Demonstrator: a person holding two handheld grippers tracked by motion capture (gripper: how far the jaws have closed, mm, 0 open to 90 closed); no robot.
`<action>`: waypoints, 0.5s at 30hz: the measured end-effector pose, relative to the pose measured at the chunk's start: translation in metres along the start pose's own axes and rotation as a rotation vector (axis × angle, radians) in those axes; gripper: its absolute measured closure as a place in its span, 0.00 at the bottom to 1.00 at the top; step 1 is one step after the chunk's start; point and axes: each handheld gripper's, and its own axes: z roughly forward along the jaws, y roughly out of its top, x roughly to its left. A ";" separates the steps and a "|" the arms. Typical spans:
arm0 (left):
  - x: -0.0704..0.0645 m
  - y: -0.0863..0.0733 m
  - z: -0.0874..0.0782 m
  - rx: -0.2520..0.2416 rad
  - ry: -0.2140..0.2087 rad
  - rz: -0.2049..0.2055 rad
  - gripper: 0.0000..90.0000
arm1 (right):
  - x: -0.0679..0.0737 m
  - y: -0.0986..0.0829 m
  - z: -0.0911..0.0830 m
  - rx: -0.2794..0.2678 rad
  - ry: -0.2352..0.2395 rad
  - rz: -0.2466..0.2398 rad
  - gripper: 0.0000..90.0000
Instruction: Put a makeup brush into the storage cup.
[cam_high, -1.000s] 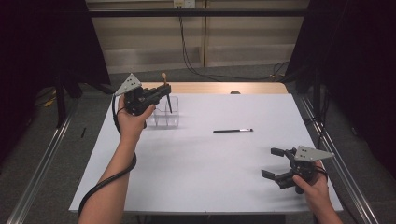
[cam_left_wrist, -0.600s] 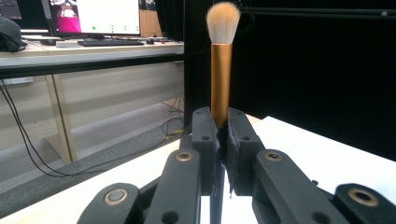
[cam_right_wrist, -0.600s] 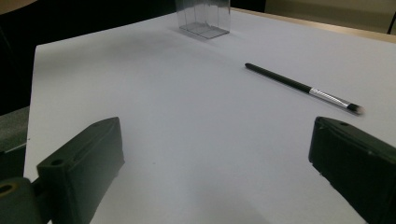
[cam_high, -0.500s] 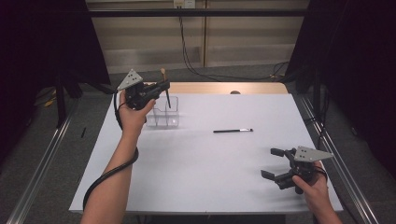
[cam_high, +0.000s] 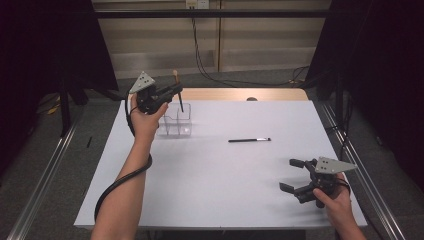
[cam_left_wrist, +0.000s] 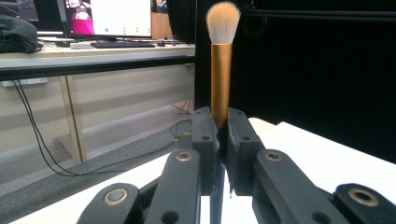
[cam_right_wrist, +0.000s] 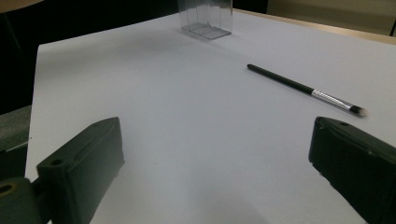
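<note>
My left gripper (cam_high: 175, 92) has its jaws clamped on the powder brush (cam_left_wrist: 221, 70), held upright, bristles at twelve o'clock, directly above the clear organiser box (cam_high: 175, 122) at the surface's (cam_high: 210, 190) ten o'clock corner. My right gripper (cam_high: 296, 175) rests near the five o'clock edge, jaws spread wide and empty. A thin black brush (cam_high: 249, 140) lies flat mid-surface, at eleven o'clock from the right jaws, well apart.

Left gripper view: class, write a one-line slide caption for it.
Left tongs shut on an upright makeup brush with a gold ferrule and pale bristles.
</note>
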 end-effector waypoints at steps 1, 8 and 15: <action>0.000 -0.001 0.001 0.001 0.004 0.002 0.93 | 0.000 0.000 0.000 0.001 0.001 -0.001 0.03; -0.001 -0.006 0.004 0.005 0.010 -0.002 0.93 | 0.000 0.000 0.000 0.003 0.002 0.002 0.03; -0.001 -0.012 0.006 0.013 0.021 0.004 0.93 | 0.000 -0.001 0.000 0.004 0.004 0.002 0.03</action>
